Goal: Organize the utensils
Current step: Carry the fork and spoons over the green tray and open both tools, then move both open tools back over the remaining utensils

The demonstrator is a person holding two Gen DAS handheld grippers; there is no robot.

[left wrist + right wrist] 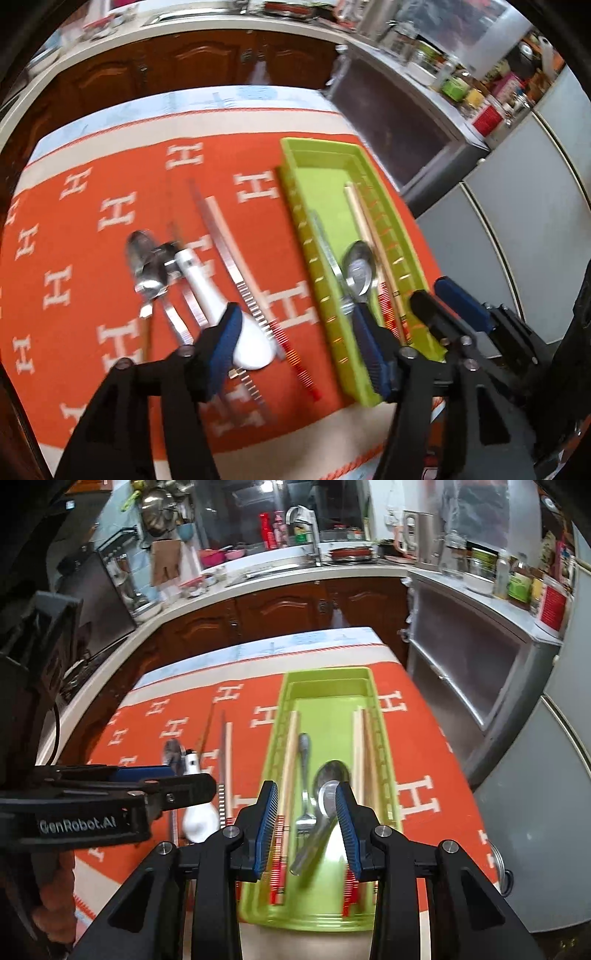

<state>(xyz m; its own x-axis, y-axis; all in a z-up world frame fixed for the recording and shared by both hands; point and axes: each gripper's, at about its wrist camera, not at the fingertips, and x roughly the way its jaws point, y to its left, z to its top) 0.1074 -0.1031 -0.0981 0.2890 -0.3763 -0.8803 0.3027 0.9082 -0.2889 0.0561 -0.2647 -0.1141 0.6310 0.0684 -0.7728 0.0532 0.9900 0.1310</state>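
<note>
Two grippers work here: the right gripper [308, 834] hangs over the green tray [384, 775], jaws apart, a steel spoon [325, 797] loose between them, bowl toward the tray's far end, handle lengthwise. Drop-off looks done. Left gripper [295, 349], spread and empty, straddles the tray's left wall beside the white spoon [207, 284]; next, probably centre on that.

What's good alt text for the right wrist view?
Open right gripper hovers over a green tray holding a metal spoon, fork and chopsticks; more utensils lie left on the orange cloth.
</note>
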